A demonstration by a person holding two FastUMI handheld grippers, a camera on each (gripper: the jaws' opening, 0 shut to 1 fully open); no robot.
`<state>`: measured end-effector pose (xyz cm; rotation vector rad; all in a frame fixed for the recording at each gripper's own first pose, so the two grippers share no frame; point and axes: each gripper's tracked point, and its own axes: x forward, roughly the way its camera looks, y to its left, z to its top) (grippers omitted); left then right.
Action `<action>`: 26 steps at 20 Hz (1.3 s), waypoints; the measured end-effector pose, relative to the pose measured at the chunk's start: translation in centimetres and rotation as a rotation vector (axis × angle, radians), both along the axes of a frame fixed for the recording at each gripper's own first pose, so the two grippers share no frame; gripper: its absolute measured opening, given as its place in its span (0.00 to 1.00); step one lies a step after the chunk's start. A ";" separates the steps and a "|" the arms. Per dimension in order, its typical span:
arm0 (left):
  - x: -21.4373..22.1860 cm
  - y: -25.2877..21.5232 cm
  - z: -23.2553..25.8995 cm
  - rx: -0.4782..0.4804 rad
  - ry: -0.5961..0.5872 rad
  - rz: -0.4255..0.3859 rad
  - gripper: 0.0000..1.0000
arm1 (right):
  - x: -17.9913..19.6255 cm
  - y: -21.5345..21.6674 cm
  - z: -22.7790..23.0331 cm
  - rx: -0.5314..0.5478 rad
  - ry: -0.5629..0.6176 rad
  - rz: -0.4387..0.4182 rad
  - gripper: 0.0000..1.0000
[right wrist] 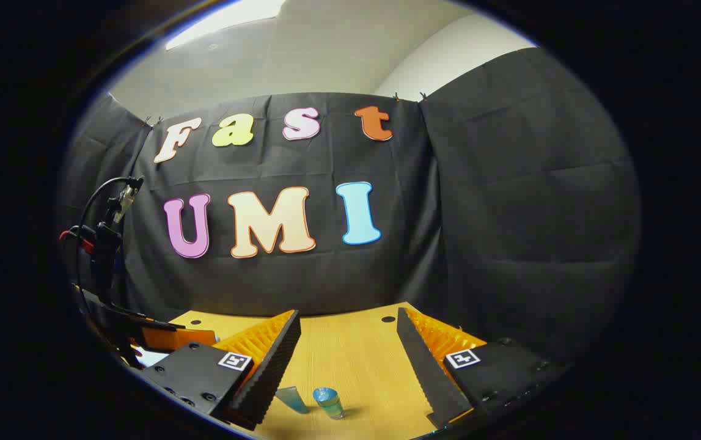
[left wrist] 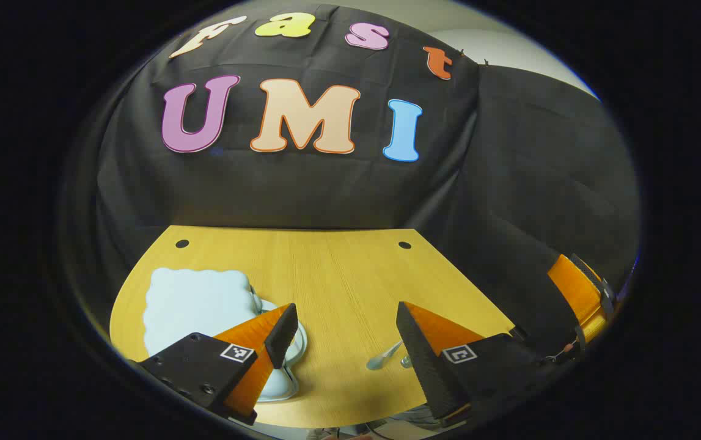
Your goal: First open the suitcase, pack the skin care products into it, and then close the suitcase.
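A pale blue suitcase (left wrist: 194, 302) with a wavy edge lies flat on the left of the wooden table (left wrist: 338, 269); its lid looks down. My left gripper (left wrist: 345, 310) hovers open over the table, its left finger above the suitcase's right edge. A small tube (left wrist: 384, 357) lies on the table by its right finger. In the right gripper view the tube (right wrist: 292, 398) and a small blue-green bottle (right wrist: 329, 403) sit just below my open right gripper (right wrist: 348, 316), with nothing between its fingers. The left gripper (right wrist: 170, 336) is at the left there, and the right gripper (left wrist: 579, 296) is at the far right of the left gripper view.
Two round holes (left wrist: 182, 243) (left wrist: 404, 245) mark the table's far edge, right before the black cloth wall (left wrist: 326, 189). A black cable (right wrist: 96, 208) loops above the left gripper. Bare wood lies between the suitcase and the products.
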<state>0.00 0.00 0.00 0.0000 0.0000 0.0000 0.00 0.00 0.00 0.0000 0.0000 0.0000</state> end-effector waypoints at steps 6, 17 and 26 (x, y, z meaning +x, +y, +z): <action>-1.1 -0.2 -1.2 0.000 0.009 0.003 0.95 | -0.4 -0.2 -0.1 0.002 0.005 -0.002 0.99; -1.8 1.4 -2.2 -0.013 0.043 0.036 0.93 | -0.3 0.2 -0.7 0.020 0.022 0.019 1.00; 0.1 7.1 -3.1 -0.119 0.169 0.100 0.94 | 0.0 0.7 -2.1 0.039 0.046 0.049 0.96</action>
